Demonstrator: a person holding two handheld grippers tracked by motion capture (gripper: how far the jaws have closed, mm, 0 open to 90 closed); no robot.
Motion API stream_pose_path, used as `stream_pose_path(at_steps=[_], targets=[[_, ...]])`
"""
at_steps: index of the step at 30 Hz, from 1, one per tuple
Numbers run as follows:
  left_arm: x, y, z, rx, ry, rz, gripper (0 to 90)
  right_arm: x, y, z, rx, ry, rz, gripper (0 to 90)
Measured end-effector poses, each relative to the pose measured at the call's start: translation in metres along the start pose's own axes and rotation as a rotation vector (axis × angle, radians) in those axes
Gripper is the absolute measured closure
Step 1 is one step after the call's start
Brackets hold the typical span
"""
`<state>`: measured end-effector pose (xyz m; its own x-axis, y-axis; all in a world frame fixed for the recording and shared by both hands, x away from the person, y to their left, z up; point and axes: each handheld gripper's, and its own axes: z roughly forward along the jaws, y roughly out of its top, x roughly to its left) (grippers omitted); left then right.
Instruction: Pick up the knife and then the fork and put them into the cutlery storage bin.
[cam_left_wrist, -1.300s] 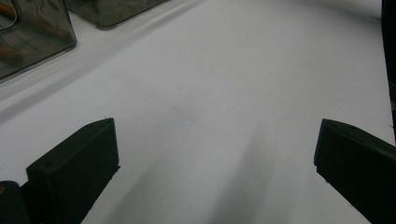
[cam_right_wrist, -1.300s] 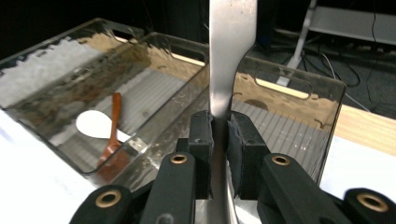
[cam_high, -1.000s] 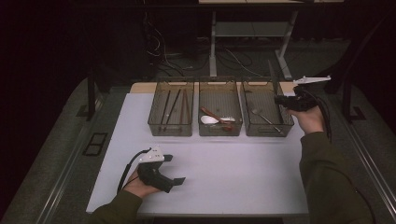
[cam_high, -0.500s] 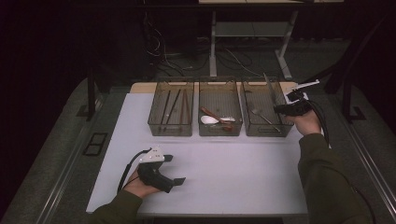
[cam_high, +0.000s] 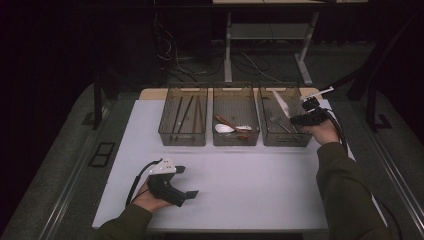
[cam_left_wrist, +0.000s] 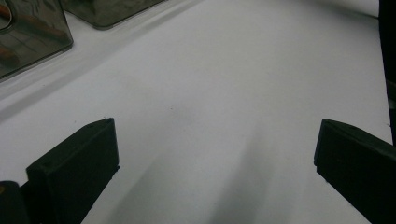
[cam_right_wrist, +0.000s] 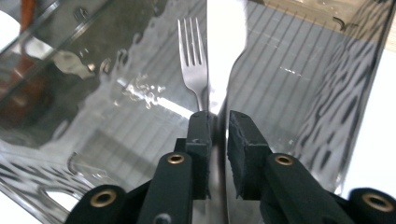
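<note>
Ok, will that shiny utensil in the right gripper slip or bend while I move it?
Probably stiff: the utensil stands straight out of the right gripper without sagging. Its polished surface looks slippery, and held by one end it may pivot.

Bright utensil (cam_right_wrist: 224, 56) between right jaws: top cut off by edge, blurred; fork (cam_right_wrist: 194, 65) handle hidden behind jaws.
</note>
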<state>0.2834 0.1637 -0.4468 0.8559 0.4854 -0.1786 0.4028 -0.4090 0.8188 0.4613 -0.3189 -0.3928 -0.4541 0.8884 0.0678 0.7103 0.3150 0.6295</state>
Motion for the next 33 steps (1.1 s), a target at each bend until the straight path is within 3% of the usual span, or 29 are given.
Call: stream_pose_path(at_steps=[11, 20, 25, 33], targets=[[0.000, 0.000, 0.000, 0.004, -0.001, 0.002, 0.0, 0.000, 0.000, -0.002, -0.036, 0.026, 0.052, 49.0], [0.000, 0.000, 0.001, 0.005, 0.001, 0.000, 0.0, 0.000, 0.001, -0.014, -0.162, 0.035, 0.099, 30.0], [0.001, 0.000, 0.001, 0.005, 0.003, -0.003, 0.0, 0.002, 0.001, -0.020, -0.194, 0.042, 0.110, 24.4], [0.001, 0.000, 0.001, -0.004, 0.008, -0.014, 0.0, 0.012, -0.010, -0.030, -0.232, 0.063, 0.077, 20.6]])
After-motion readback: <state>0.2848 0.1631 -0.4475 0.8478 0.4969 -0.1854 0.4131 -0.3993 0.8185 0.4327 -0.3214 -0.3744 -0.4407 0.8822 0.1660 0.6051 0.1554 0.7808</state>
